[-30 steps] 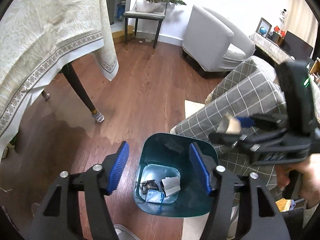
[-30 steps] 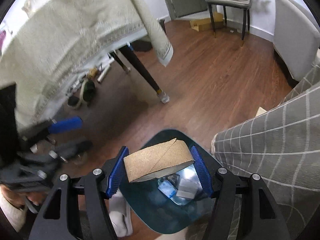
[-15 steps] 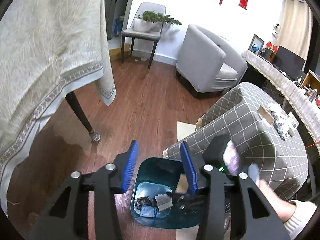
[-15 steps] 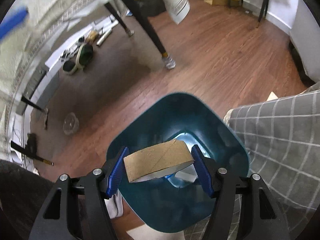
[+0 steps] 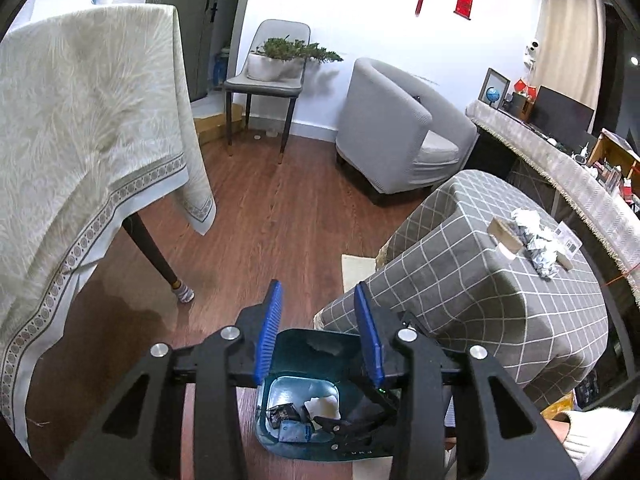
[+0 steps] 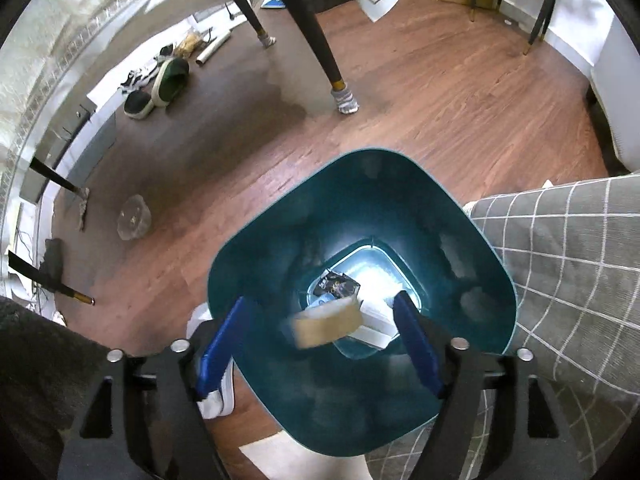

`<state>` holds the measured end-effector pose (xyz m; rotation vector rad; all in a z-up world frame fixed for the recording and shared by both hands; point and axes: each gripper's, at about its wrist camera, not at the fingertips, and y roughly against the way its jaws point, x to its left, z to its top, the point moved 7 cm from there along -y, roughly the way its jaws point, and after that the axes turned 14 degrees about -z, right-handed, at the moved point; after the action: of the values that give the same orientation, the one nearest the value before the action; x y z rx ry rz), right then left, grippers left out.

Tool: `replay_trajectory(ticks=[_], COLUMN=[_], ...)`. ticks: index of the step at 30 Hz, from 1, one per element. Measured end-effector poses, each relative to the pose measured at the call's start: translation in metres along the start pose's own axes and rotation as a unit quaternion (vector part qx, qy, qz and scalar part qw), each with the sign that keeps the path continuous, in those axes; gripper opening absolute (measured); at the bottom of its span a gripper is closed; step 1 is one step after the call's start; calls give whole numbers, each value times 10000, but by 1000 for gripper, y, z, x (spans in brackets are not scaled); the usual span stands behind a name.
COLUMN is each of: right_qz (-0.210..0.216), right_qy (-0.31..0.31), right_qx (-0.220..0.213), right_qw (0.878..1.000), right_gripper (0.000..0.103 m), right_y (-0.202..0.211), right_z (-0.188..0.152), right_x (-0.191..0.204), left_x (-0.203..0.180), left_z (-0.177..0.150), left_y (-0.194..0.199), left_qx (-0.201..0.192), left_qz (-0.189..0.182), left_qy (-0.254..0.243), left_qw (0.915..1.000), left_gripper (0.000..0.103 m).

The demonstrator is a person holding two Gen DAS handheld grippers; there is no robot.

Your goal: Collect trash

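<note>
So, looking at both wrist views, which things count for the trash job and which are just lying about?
Job:
- teal bin
- cardboard ring dropping between the right gripper jaws, which just opened
- wrappers in the bin
- crumpled paper on the checked table

Lying about:
- slippers
- armchair
- potted plant

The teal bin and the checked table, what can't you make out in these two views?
- Cardboard ring, right wrist view: motion blur hides its shape.
- Teal bin, left wrist view: the left gripper and right gripper cover part of its floor.
- Crumpled scraps on the checked table: too small to identify.
</note>
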<state>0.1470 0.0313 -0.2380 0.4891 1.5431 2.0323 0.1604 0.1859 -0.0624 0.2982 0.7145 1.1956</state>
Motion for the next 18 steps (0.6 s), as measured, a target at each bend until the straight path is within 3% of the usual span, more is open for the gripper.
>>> replay_trajectory(ticks=[5,18], right_qz=[19,-204], right_qy=[-104,-203], right_qx=[-261,-1858], right_qw=[9996,9822], right_gripper=[78,80], right_y=[20,134], right_z=[0,19], right_x=[-8,-41], left_x=[-7,-37], left_z=[9,31], left_y=[7,6], left_qx=[-132,-443], left_qz=[-9,-120], left_qy=[-58,-231], left_qw=[9999,9987], left_gripper=[48,64])
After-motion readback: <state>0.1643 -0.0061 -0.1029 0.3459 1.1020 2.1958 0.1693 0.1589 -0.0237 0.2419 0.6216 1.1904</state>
